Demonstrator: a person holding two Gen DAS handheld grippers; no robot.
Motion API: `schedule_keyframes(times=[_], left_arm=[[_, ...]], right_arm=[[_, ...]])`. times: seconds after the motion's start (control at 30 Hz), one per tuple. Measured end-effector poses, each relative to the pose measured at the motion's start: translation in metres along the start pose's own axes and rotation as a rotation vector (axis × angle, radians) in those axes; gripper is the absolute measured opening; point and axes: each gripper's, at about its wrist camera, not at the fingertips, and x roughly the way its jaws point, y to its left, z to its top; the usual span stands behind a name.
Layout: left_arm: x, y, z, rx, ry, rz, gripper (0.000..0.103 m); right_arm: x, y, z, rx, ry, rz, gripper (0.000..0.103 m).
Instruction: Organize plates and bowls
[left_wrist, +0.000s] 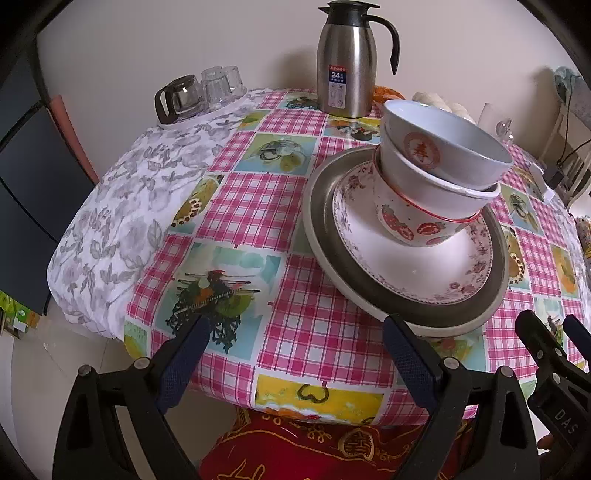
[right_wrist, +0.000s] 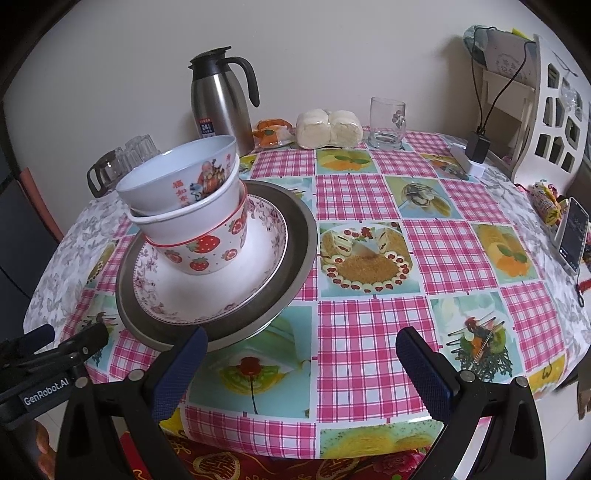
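Observation:
A stack stands on the checked tablecloth (left_wrist: 295, 258): a wide metal dish (left_wrist: 321, 236), a floral plate (left_wrist: 406, 269) in it, then a strawberry bowl (left_wrist: 406, 225), a white bowl (left_wrist: 424, 184) and a pale bowl with red print (left_wrist: 443, 151) nested and leaning. The stack also shows in the right wrist view, dish (right_wrist: 295, 258), plate (right_wrist: 229, 280), strawberry bowl (right_wrist: 210, 251), top bowl (right_wrist: 177, 181). My left gripper (left_wrist: 295, 347) is open and empty, near the table's front edge, left of the stack. My right gripper (right_wrist: 301, 354) is open and empty, right of the stack.
A steel thermos jug (left_wrist: 347, 62) stands at the back. A glass teapot (left_wrist: 177, 98) and upturned glasses (left_wrist: 221, 85) sit back left. Wrapped buns (right_wrist: 328, 129), a glass mug (right_wrist: 386, 123), a charger (right_wrist: 476, 147) and a phone (right_wrist: 572, 232) lie on the right side.

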Motion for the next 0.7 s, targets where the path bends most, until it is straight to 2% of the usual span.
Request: schedule_keyframes(times=[0.4, 0.7], left_arm=[[0.0081, 0.0047, 0.0012, -0.014, 0.035, 0.027, 0.095], [0.0074, 0.0052, 0.0023, -0.017, 0.034, 0.008, 0.095]], right_arm=[[0.0054, 0.0007, 0.0008, -0.014, 0.015, -0.016, 0.103], [0.0074, 0.0013, 0.0006, -0.023, 0.021, -0.019, 0.103]])
